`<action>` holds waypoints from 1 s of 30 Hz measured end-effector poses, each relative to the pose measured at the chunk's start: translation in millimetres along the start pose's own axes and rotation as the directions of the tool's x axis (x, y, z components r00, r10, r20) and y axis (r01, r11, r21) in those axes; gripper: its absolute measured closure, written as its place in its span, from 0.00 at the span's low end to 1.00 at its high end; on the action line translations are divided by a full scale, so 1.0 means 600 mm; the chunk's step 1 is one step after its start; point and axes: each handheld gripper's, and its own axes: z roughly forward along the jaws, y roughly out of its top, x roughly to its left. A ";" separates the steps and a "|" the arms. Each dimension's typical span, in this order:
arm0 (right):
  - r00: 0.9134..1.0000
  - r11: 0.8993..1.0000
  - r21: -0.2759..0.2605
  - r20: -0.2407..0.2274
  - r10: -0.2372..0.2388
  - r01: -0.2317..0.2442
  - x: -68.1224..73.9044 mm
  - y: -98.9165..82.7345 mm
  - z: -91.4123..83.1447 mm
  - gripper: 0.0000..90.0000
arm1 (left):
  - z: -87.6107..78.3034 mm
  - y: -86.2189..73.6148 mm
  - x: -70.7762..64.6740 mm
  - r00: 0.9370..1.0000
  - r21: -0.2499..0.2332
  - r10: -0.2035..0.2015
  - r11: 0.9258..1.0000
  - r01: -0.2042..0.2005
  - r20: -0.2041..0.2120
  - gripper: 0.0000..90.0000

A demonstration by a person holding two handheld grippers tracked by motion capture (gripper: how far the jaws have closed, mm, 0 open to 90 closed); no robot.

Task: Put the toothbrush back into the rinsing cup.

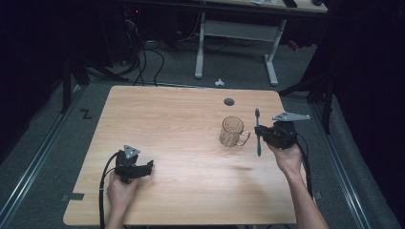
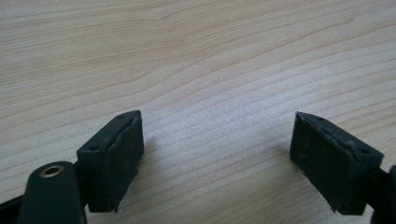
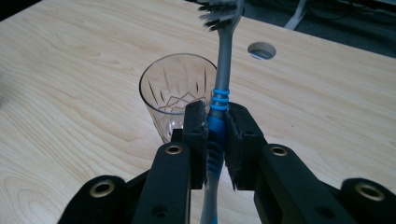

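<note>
Right gripper view: tool clamps toothbrush beside glass mug.

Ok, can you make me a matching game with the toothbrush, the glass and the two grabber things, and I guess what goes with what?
Things:
1. toothbrush
2. glass mug
3. left gripper
4. right gripper

States:
A. jaws apart over bare wood, nothing between them
B. stands empty on the table
C. clamped shut on a handle
D. held upright, bristles on top

Pairs: 1-D, 2-B, 3-A, 4-C
</note>
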 end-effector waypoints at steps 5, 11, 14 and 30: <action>1.000 1.000 -0.022 -0.008 -0.003 0.003 0.002 0.010 0.002 0.88 | 0.000 0.000 0.000 1.000 0.000 0.000 1.000 0.000 0.000 0.20; 1.000 0.999 -0.038 -0.010 -0.006 0.005 0.002 0.017 0.004 0.88 | 0.000 0.000 0.000 1.000 0.000 0.000 1.000 0.000 0.000 0.20; 1.000 0.999 -0.048 -0.010 -0.004 0.003 0.000 0.021 0.005 0.88 | 0.000 0.000 0.000 1.000 0.000 0.000 1.000 0.000 0.000 0.20; 1.000 0.996 -0.093 -0.003 -0.005 0.005 -0.003 0.046 0.009 0.88 | 0.000 0.000 0.000 1.000 0.000 0.000 1.000 0.000 0.000 0.20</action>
